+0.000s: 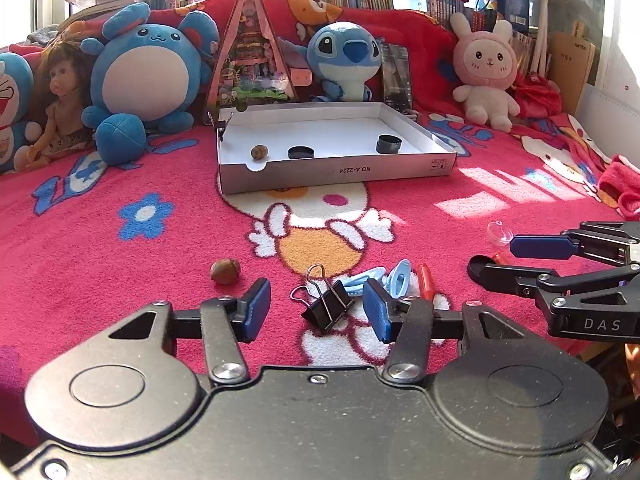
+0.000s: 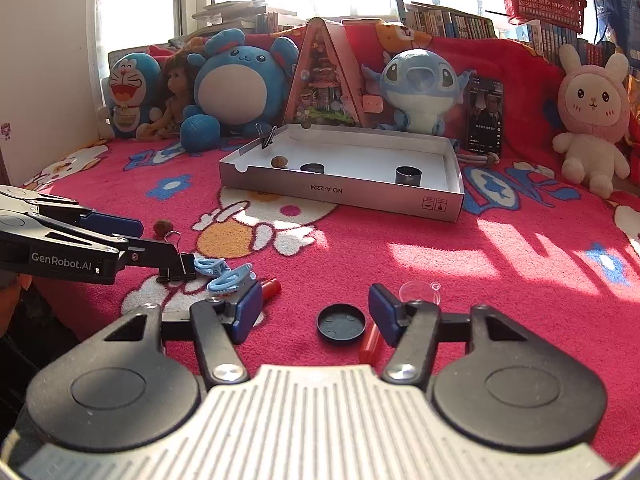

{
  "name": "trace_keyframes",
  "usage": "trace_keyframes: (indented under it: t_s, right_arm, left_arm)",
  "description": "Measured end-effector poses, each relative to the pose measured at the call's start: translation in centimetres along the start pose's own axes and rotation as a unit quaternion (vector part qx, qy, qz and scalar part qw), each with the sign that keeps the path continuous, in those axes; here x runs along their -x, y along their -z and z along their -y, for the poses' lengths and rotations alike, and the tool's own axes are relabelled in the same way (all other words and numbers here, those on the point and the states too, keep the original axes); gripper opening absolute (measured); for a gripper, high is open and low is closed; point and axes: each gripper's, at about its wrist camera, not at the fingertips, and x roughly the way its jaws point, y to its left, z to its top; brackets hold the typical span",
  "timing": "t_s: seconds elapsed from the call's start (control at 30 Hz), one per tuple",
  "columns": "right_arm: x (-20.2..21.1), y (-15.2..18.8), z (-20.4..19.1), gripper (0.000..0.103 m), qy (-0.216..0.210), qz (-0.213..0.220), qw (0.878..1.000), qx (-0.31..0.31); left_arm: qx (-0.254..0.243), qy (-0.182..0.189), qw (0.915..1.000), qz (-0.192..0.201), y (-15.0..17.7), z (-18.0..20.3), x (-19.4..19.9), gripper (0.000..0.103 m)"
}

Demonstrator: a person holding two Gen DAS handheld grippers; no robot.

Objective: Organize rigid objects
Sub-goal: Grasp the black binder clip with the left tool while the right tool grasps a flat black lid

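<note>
A white cardboard box (image 1: 340, 170) (image 2: 340, 196) lies on the red blanket and holds a walnut (image 1: 259, 152), a flat black cap (image 1: 301, 153), a taller black ring (image 1: 388, 144) and a binder clip on its far-left rim (image 2: 266, 136). My left gripper (image 1: 316, 310) (image 2: 154, 242) is open around a black binder clip (image 1: 326, 306) (image 2: 178, 270) on the blanket. My right gripper (image 2: 316, 312) (image 1: 508, 258) is open around a black lid (image 2: 341, 323) (image 1: 478, 267). Nearby lie blue plastic clips (image 1: 384, 280) (image 2: 224, 276), a red tube (image 1: 426, 286) (image 2: 370, 342), a clear cup (image 2: 420, 294) (image 1: 500, 232) and a loose walnut (image 1: 225, 271) (image 2: 162, 227).
Plush toys (image 1: 148, 76), a doll (image 1: 64, 104), a triangular miniature house (image 1: 252, 52) and an upright phone (image 2: 486, 114) line the back behind the box. Bookshelves and a red basket (image 2: 544, 2) stand further back. A wall (image 2: 44, 60) borders the left.
</note>
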Motion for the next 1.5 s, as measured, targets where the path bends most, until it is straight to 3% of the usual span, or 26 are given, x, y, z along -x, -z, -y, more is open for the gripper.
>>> trace_keyframes:
  t_s: [0.07, 0.23, 0.6, 1.13, 1.4, 1.5]
  right_arm:
    - [0.2, 0.4, -0.4, 0.054, -0.017, -0.012, 1.000, -0.004]
    - [0.1, 1.3, -1.0, 0.053, -0.024, -0.035, 0.999, -0.005]
    - [-1.1, 1.6, 1.1, 0.053, 0.028, -0.045, 0.997, -0.050]
    - [-2.2, 1.3, 1.1, 0.053, 0.032, -0.036, 0.998, -0.047]
    - [-2.3, 1.2, 1.0, 0.053, 0.033, -0.035, 0.998, -0.045]
    - [-2.5, 1.1, 1.0, 0.053, 0.035, -0.035, 0.998, -0.042]
  left_arm:
    - [0.003, -0.001, 1.0000, -0.003, 0.3, 0.0, 0.2, 0.042]
    - [0.016, 0.006, 0.9996, -0.020, 0.8, -0.1, -0.4, 0.034]
    - [0.030, -0.007, 0.9991, -0.030, 0.6, -0.2, -3.3, 0.033]
    - [0.023, -0.056, 0.9969, -0.051, 1.3, -3.6, -2.2, 0.057]
    - [0.033, -0.091, 0.9940, -0.051, 1.2, -4.8, -2.1, 0.057]
    - [0.034, -0.081, 0.9949, -0.049, 1.1, -4.1, -1.8, 0.061]
